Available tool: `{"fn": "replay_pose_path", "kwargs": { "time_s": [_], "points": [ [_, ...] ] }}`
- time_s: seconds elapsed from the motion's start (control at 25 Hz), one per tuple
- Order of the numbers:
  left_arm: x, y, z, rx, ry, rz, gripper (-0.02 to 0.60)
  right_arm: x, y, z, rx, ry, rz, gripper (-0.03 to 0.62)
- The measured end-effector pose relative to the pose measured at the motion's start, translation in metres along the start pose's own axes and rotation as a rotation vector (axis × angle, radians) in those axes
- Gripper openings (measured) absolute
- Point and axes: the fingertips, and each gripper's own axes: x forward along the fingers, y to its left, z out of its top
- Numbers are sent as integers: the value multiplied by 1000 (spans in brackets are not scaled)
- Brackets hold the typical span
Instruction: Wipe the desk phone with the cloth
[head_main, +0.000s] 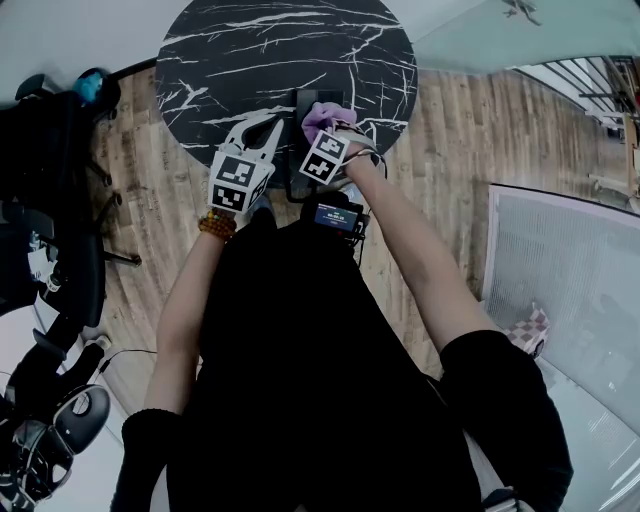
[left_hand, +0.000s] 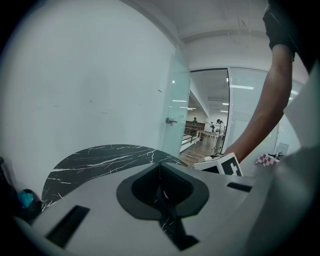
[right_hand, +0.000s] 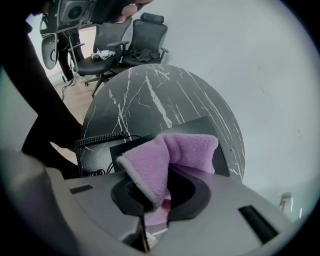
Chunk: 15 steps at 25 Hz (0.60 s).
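Right claw (right_hand: 151, 204) is clamped shut on purple cloth (right_hand: 167, 157), held over desk phone (right_hand: 196, 127) on marble worktop (right_hand: 150, 92). Left claw (left_hand: 161, 186) is closed, empty.

**Posture of arms and grippers.** The left forearm (head_main: 185, 310) and right forearm (head_main: 420, 250) are bare and extended forward; the upper arms are covered by dark sleeves. The left gripper (head_main: 258, 135) is held just beside the right gripper (head_main: 335, 135), with the two apart. In the left gripper view the jaws are seen drawn together with nothing between them, though the seam is dim and a slight gap cannot be excluded. The right gripper's jaws are closed on a folded cloth (right_hand: 165, 160), which stands up from between them.
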Motion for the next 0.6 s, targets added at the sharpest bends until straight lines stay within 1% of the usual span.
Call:
{"fn": "replay_pose_path", "kwargs": {
  "time_s": [0.28,0.6],
  "points": [
    [1,1,-1,0,5,0,14,0,7,-2,-88,15,8,59],
    [2,-1,0,0,4,-9,14,0,15,-5,-60,20,73,60]
  ]
}}
